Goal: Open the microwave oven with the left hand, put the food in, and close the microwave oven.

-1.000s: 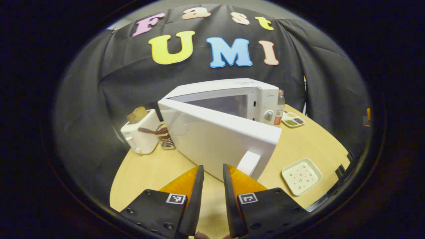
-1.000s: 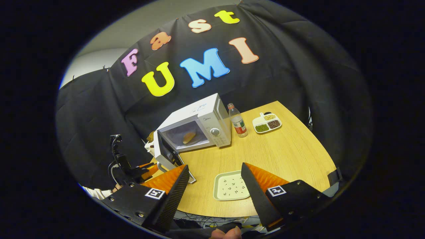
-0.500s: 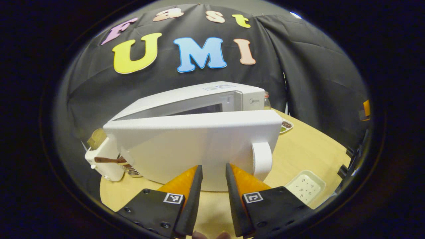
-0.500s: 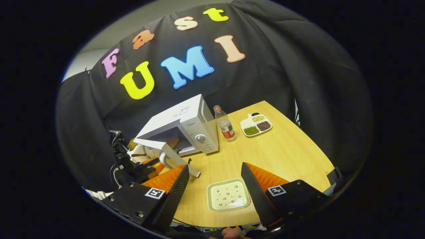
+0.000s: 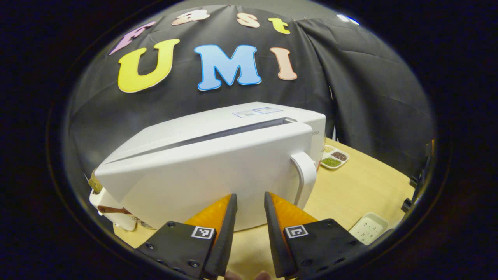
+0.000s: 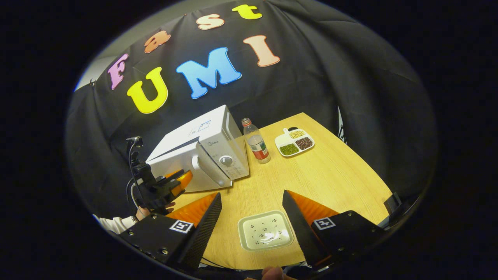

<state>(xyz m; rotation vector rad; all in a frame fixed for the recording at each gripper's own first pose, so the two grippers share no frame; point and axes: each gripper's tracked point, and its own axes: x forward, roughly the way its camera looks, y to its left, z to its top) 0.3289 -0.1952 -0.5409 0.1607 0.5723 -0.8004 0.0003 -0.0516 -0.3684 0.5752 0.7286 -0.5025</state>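
The microwave door (image 5: pixel 218 175) has swung most of the way shut: a second ago it stood wide open with the bun visible on the turntable, half a second ago it was about halfway, and now only a narrow wedge-shaped gap remains along its top edge against the microwave oven (image 6: pixel 212 134). The left gripper (image 5: pixel 249 202) sits with its fingers drawn close together, a narrow slot between them and nothing held, their tips at or just short of the door face beside the curved handle (image 5: pixel 307 179); it appears to be pushing the door, though contact itself cannot be confirmed. In the right gripper view this gripper (image 6: pixel 177 182) is seen low against the door front. The food is now hidden behind the door, judged to be inside the cavity. The right gripper (image 6: pixel 251 202) hangs spread wide and empty above the speckled square plate (image 6: pixel 265 234) on the wooden table (image 6: pixel 330 175), well apart from the bottle (image 6: pixel 256 142) and the divided snack tray (image 6: pixel 294 141). The closing step looks nearly finished; a final push to latch remains.
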